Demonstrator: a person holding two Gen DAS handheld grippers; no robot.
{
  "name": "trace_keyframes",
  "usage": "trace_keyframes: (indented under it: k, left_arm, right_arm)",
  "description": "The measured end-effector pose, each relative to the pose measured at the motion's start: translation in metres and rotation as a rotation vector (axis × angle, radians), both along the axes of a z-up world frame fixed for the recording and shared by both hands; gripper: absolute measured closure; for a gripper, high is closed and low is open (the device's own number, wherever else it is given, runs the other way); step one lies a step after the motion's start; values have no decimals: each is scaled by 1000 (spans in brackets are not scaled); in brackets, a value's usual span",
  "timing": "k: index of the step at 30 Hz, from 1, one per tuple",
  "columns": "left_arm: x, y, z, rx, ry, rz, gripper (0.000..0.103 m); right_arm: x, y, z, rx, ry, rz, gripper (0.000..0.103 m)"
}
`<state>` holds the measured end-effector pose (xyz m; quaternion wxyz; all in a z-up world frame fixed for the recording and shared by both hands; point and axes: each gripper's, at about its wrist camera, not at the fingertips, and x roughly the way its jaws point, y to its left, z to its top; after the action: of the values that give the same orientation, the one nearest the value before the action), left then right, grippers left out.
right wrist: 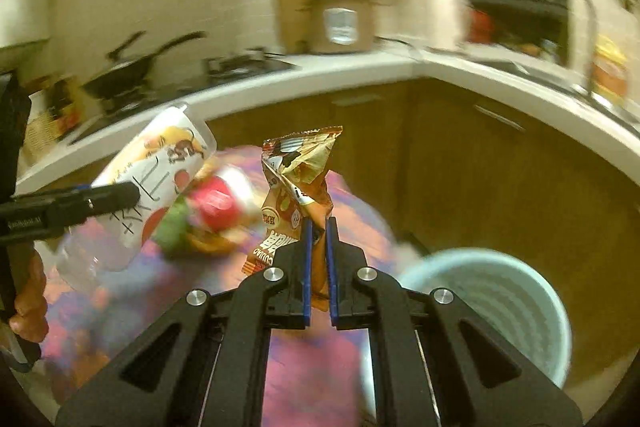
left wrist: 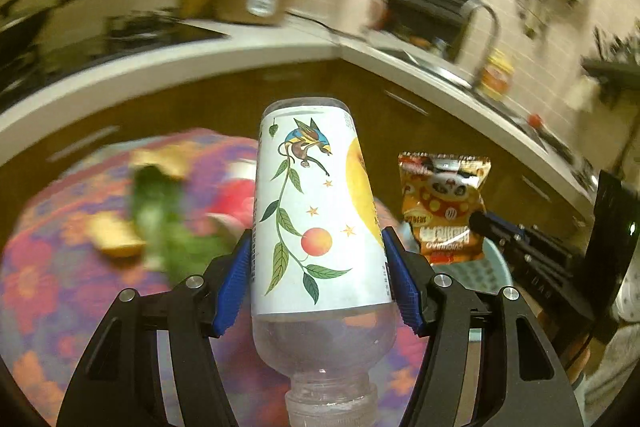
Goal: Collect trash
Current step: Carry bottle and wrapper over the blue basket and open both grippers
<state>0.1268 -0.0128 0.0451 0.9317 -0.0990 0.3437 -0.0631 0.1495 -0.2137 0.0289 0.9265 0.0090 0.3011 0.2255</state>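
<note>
A: How much room is there around the tabletop [right wrist: 320, 367]?

B: Its floral cloth ends near the pale blue bin [right wrist: 500, 307], which stands just beside its right edge, with brown cabinet fronts [right wrist: 480, 167] behind.

A: And the trash?

B: The left gripper [left wrist: 318, 275] has its jaws clamped on a clear bottle [left wrist: 316, 211], neck toward the camera, held above the tabletop; its white label shows leaves and a peach. The right gripper [right wrist: 319, 267] has its jaws pressed together on an orange snack wrapper [right wrist: 300, 179], crumpled and standing up.

A: Anything unclear?

B: The leftover pile [right wrist: 208, 215] near the tabletop's middle is blurred: green, red and yellow, nothing more.
</note>
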Motion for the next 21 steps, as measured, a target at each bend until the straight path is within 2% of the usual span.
trace_keyframes:
  k: [5,10,16,21]
  left_arm:
    - [33,-66,-25,-9,53,-121,43]
    - [60,-119,-45,-15,93,-204,43]
    - [79,-152,-60,-38,109,-252,42]
    - [89,-163,-70,-65,114,-274,41]
  right_arm:
    - [3,-61,-37,11,103,-140,99]
    - [6,-97,-60,25,166,-233,99]
    - [12,-126,-81,53,231,-313,99]
    - [13,-140,-95,51,268,-353,98]
